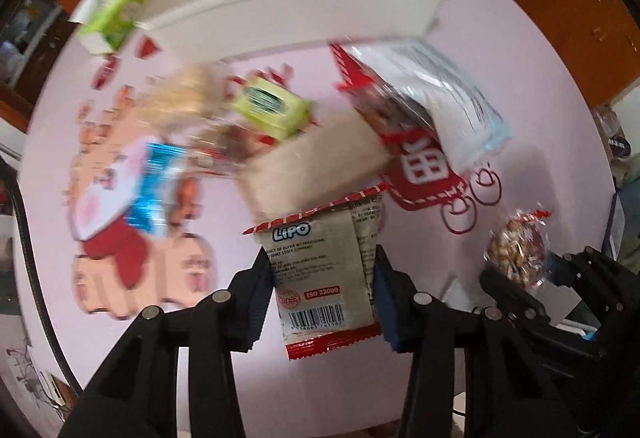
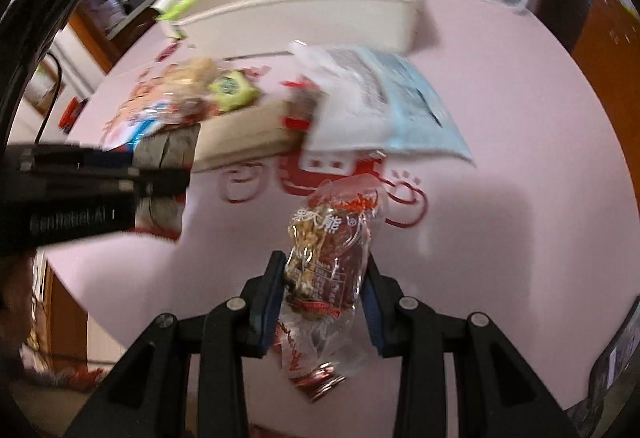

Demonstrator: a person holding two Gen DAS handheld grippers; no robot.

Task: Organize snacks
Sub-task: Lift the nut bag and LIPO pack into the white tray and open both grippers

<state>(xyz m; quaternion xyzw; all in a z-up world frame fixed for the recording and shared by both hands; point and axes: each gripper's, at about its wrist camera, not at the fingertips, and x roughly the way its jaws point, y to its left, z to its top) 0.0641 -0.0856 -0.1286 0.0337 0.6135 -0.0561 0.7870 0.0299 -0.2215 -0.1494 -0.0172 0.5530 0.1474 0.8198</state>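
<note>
My left gripper (image 1: 324, 290) is shut on a beige Lipo biscuit packet (image 1: 320, 270) with red crimped ends, held above the pink table. My right gripper (image 2: 324, 290) is shut on a clear packet of nuts (image 2: 332, 262) with red print, also lifted. Each gripper shows in the other's view: the right gripper (image 1: 560, 278) with its nut packet (image 1: 516, 250) at the right edge, and the left gripper (image 2: 120, 178) with the Lipo packet (image 2: 168, 154) at the left. A long white bin (image 1: 304, 10) (image 2: 320, 10) stands at the far side with some packets inside.
A loose pile lies on the pink table (image 1: 520, 78) in front of the bin: a green packet (image 1: 272, 106), a beige box (image 1: 316, 162), a pale blue-and-white bag (image 1: 452, 94) and a shiny blue packet (image 1: 156, 186). A green carton (image 1: 116, 10) stands left of the bin.
</note>
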